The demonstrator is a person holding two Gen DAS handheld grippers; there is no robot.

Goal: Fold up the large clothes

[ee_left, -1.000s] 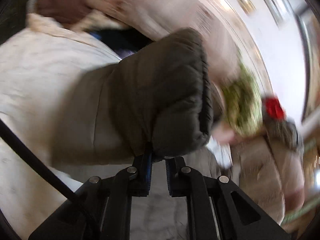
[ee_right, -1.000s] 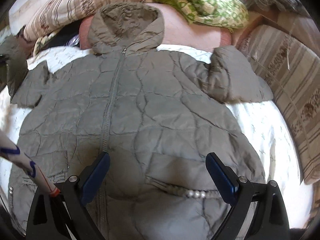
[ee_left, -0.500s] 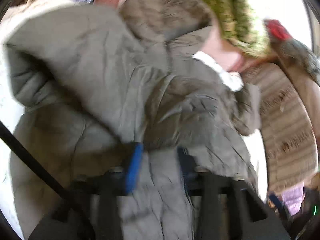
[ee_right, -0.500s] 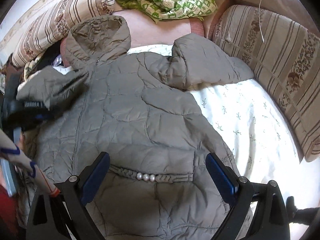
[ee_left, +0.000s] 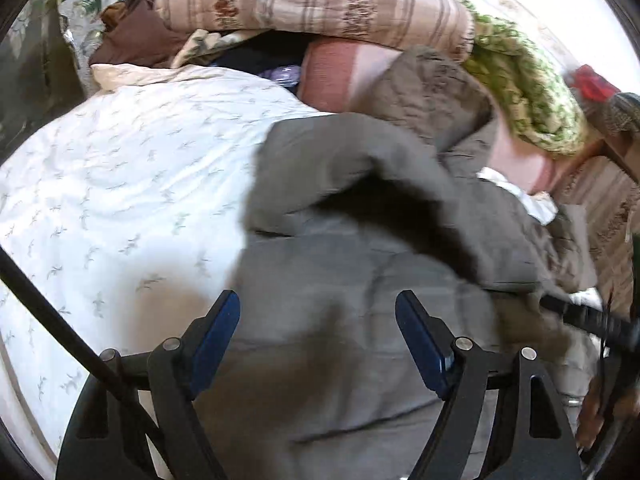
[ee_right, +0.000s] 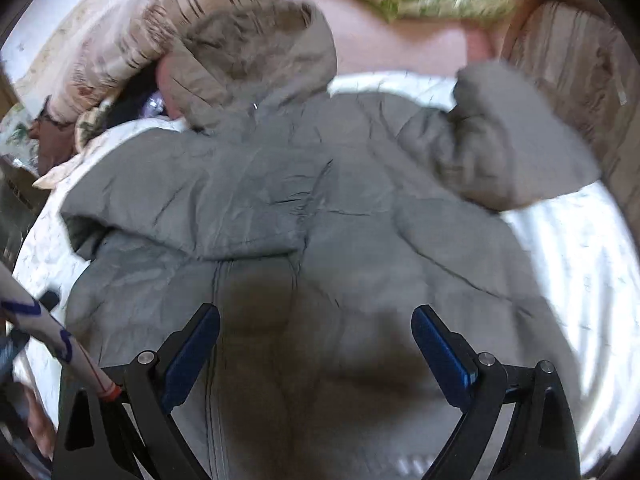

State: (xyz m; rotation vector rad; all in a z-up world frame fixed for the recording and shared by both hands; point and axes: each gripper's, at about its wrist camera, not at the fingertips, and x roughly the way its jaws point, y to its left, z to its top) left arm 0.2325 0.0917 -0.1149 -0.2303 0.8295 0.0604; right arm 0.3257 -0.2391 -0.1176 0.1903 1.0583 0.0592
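Released since a second ago, the sleeve [ee_right: 188,208] now lies folded across the jacket [ee_right: 360,272], whose long axis runs 6 to 12 o'clock, hood [ee_right: 256,64] at 12, on the white sprigged bedspread [ee_left: 120,184]. Left gripper [ee_left: 318,340] and right gripper [ee_right: 316,348] both gape empty. No legible writing. Striped cushions [ee_left: 312,0] lie at 12.

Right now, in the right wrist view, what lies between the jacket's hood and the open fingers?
The grey padded jacket's own body: the left sleeve folded across the chest below the hood. Nothing else shows.
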